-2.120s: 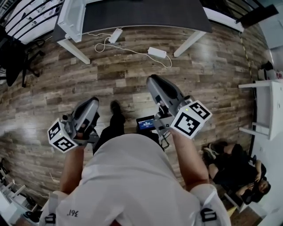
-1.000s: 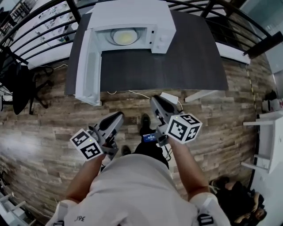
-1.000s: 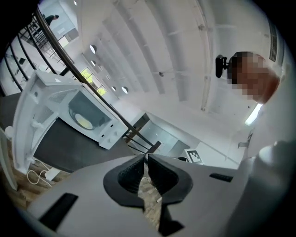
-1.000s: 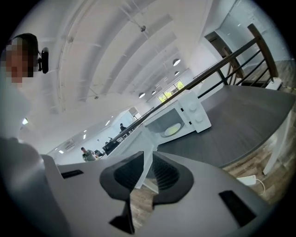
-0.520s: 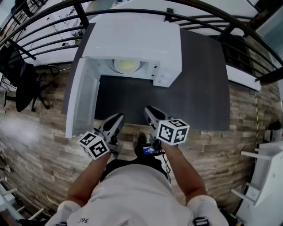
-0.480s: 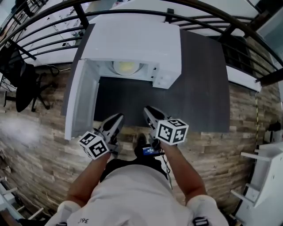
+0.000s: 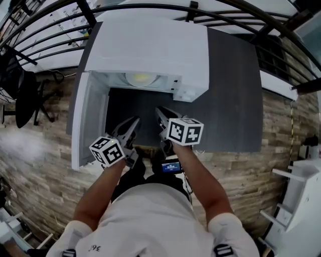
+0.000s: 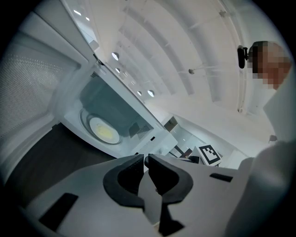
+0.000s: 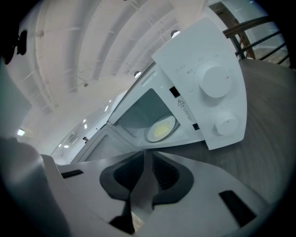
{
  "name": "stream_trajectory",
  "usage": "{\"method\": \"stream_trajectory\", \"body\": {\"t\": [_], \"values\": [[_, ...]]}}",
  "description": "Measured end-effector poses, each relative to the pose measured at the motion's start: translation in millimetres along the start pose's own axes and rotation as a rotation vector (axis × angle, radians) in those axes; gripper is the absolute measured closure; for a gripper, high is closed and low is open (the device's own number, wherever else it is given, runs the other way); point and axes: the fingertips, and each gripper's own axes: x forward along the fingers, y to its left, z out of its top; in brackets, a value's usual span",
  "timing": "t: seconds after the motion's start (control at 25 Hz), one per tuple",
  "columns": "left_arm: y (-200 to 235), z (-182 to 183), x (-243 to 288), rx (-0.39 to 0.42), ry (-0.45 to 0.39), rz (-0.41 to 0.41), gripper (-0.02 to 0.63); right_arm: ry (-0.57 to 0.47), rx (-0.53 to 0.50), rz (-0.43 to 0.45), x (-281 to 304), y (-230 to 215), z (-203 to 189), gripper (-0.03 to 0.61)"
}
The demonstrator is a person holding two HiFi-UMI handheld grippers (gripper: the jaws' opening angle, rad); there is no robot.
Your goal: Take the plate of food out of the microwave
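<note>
A white microwave [image 7: 150, 45] stands on a dark grey table [image 7: 230, 100] with its door [image 7: 90, 120] swung open to the left. Inside lies a white plate of yellow food [image 7: 140, 79], which also shows in the left gripper view as the plate [image 8: 105, 132] and in the right gripper view as the plate [image 9: 162, 128]. My left gripper [image 7: 134, 122] and right gripper [image 7: 159, 111] hover side by side over the table's front part, short of the cavity. Both point at the opening. Each has its jaws together with nothing between them, as the left gripper [image 8: 145, 157] and right gripper [image 9: 148, 152] show.
The microwave's control panel with two knobs [image 9: 212, 81] is right of the cavity. A black railing [image 7: 190, 7] runs behind the table. A black chair [image 7: 20, 95] stands at the left and a white shelf [image 7: 301, 201] at the right, on wooden floor.
The person has walked up to the table. The microwave has come nearer, and both grippers have gone from over the floor to over the table in front of the open cavity.
</note>
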Motion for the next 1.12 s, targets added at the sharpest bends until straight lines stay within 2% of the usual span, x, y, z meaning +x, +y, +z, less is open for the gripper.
{"method": "stream_trajectory", "body": {"t": [0.24,0.4,0.56,0.72,0.8,1.12], "values": [[42.1,1.1,22.0,-0.028,0.030,0.055,0.598,-0.013,0.060,-0.064,47.0,-16.1,9.7,0.541],[63.6,7.5,34.8,-0.053,0.032,0.061,0.598,-0.030,0.109,-0.102,77.6,-28.6,19.2,0.540],[81.2,10.4,43.0,-0.138,0.021,0.062,0.580,-0.044,0.170,-0.135,107.7,-40.5,26.3,0.518],[99.3,12.9,48.6,-0.229,0.007,0.077,0.568,-0.062,0.271,-0.162,129.9,-54.0,31.2,0.514],[105.8,14.7,53.9,-0.240,0.008,0.085,0.565,-0.064,0.297,-0.184,137.3,-61.5,33.8,0.492],[122.4,18.0,63.8,-0.246,0.016,0.119,0.565,-0.086,0.332,-0.239,146.9,-71.5,46.3,0.491]]}}
